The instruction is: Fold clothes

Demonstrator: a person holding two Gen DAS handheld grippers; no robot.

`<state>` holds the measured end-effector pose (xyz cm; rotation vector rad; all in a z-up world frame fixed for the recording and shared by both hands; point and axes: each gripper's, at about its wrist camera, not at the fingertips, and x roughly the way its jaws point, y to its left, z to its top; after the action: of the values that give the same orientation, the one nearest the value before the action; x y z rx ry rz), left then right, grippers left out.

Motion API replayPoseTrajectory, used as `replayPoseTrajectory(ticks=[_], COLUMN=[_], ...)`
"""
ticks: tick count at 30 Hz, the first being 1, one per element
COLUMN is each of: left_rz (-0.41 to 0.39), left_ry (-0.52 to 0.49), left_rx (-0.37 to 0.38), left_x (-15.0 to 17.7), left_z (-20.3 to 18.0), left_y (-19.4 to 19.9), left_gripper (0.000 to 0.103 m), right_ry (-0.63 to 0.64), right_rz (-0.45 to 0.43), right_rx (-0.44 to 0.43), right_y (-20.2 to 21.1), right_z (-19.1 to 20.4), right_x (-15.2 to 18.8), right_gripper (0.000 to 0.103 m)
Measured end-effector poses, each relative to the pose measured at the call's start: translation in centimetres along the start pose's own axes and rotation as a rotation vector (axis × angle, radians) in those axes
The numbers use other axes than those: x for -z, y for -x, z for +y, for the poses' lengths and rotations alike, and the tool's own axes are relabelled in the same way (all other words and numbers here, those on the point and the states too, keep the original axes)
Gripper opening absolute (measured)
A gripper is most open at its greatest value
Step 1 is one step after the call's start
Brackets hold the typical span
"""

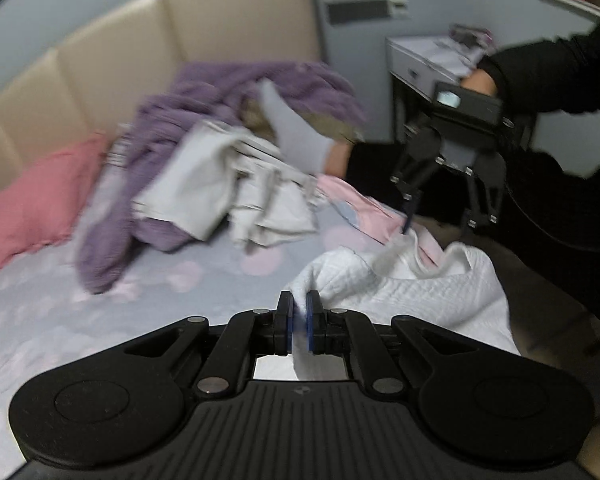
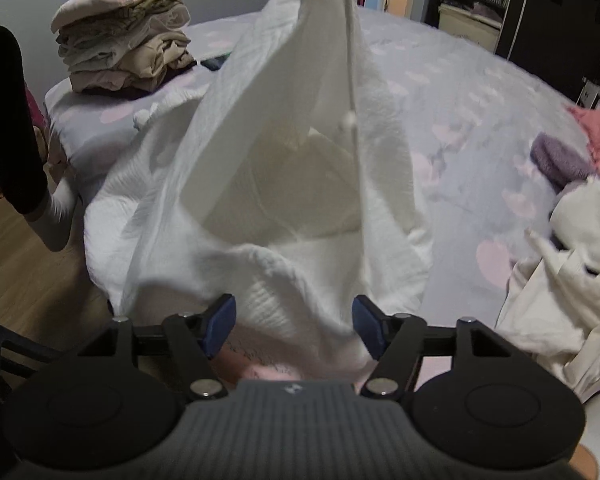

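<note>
Left wrist view: left gripper (image 1: pixel 299 312) clenched on an edge of the white garment (image 1: pixel 412 292), which lies on the near right part of the bed (image 1: pixel 40 320). Right gripper (image 2: pixel 294 326) spread wide, garment (image 2: pixel 284 128) draped between its pads (image 2: pixel 220 322), not pinched. Folded stack (image 2: pixel 124 36) far left; unfolded pile (image 1: pixel 236 168) beyond.
</note>
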<state>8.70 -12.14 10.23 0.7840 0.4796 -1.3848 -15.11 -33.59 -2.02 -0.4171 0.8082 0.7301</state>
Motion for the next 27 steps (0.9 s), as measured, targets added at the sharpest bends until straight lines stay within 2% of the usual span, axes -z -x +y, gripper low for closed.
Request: replayPoseTrajectory(ticks=[4,7,12,13,16,17,20,23,27], left_rz=[-0.067,-0.109,-0.094,-0.087,-0.085,-0.087,-0.096,-0.123,-0.169], left_ry=[0.065,0.092,0.109,0.109,0.126,0.134,0.166,0.221,0.32], left_rx=[-0.128,-0.189,-0.268,-0.283,-0.318,-0.332,-0.381,-0.437,-0.502], left_x=[0.2,0.6,1.5,1.6,2.2,2.5,3.4,4.7,7.0], left_z=[-0.4,-1.5,-3.5,-3.9,-4.9,-5.2,-5.9,-6.7,-8.0], left_y=[5.1,8.6,12.3,12.9,14.6,15.2,17.4,19.0,20.6], left_gripper=[0.004,0.004,0.004,0.004,0.004,0.005,0.005,0.005,0.005], right_ry=[-0.02,-0.037,-0.023,-0.015,-0.012,-0.016,-0.091,-0.17,-0.183], right_rz=[-0.05,-0.078,-0.088,-0.083,-0.079,-0.082,-0.153,-0.226,-0.275], right_rx=[0.043,0.084,0.101,0.104,0.129,0.141,0.162,0.189,0.171], right_y=[1.1,1.1,-1.0,-1.6,-3.1,-3.5,-3.7,-3.6,-3.8], right_z=[0.4,0.7,1.5,1.8,2.4,2.5,2.2,1.9,2.8], right_x=[-1.2,-2.2,-4.1,-4.4,-5.1,-5.3,-6.0,-7.0,-9.2], right_gripper=[0.076,0.076,0.074,0.073,0.056,0.053,0.048,0.048,0.048])
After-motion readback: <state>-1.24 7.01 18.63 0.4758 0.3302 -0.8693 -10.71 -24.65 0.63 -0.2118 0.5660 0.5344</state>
